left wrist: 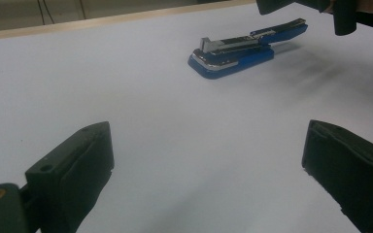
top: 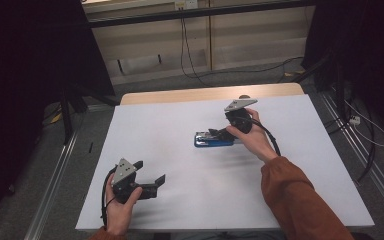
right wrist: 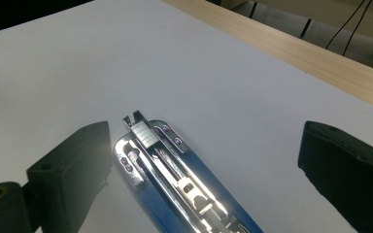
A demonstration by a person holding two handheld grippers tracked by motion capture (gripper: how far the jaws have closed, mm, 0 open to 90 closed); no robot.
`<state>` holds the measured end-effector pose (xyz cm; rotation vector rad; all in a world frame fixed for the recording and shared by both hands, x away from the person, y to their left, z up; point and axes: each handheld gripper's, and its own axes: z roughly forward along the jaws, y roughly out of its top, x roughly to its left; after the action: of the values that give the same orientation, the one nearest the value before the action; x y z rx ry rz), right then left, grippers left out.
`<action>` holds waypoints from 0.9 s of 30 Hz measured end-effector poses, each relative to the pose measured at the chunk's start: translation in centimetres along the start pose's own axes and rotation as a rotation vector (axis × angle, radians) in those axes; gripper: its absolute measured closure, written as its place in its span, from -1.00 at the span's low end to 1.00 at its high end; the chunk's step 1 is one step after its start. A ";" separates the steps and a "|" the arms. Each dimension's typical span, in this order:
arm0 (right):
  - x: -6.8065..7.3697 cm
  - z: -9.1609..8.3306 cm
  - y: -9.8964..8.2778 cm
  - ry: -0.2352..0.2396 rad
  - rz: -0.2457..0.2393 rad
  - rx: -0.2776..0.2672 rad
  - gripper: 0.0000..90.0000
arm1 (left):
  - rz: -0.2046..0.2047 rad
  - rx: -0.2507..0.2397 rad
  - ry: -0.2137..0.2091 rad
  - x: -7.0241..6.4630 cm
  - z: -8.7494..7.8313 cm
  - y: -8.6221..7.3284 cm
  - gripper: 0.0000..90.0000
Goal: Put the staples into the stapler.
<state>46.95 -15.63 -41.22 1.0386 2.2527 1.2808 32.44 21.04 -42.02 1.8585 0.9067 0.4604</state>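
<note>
A blue stapler [top: 213, 139] with a shiny metal magazine lies flat near the middle of the white table sheet [top: 180, 125]. My right gripper [top: 219, 133] reaches in from the right, held by a hand in an orange sleeve. Its jaws stand wide apart on either side of the stapler's [right wrist: 175, 179] rear end, and the pads do not touch it. The right gripper [right wrist: 208, 150] is open. My left gripper [top: 150, 171] is near the front left of the sheet, open and holding nothing. In the left gripper view, the stapler [left wrist: 238, 51] lies well ahead of the left gripper [left wrist: 209, 165].
A strip of bare wooden tabletop [top: 205, 93] runs along the far edge of the sheet. Cables [top: 185, 55] hang and trail on the floor beyond the table. Dark curtains stand at both sides, and metal rails [top: 55, 175] flank the table.
</note>
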 end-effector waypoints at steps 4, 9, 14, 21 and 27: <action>0.0 -0.8 -0.5 -0.031 0.002 0.000 -0.87 | 0.000 0.002 0.001 0.0 0.0 0.0 -0.89; 0.2 -1.7 -1.1 -0.049 0.017 -0.025 -0.85 | 0.000 0.001 0.002 0.0 0.0 0.0 -0.89; 0.7 -2.8 -1.8 -0.070 0.020 -0.049 -0.87 | 0.007 0.002 -0.002 0.0 0.1 0.0 -0.89; 0.4 -4.0 -2.7 -0.132 0.032 -0.060 -0.86 | 0.005 0.007 -0.002 0.0 0.1 -0.1 -0.89; 0.0 -5.1 -3.6 -0.164 0.069 -0.080 -0.87 | -0.006 0.006 0.000 0.0 0.2 -0.1 -0.89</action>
<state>42.31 -19.76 -41.59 1.1567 2.0439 1.2540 32.51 20.97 -42.19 1.8606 0.9145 0.4542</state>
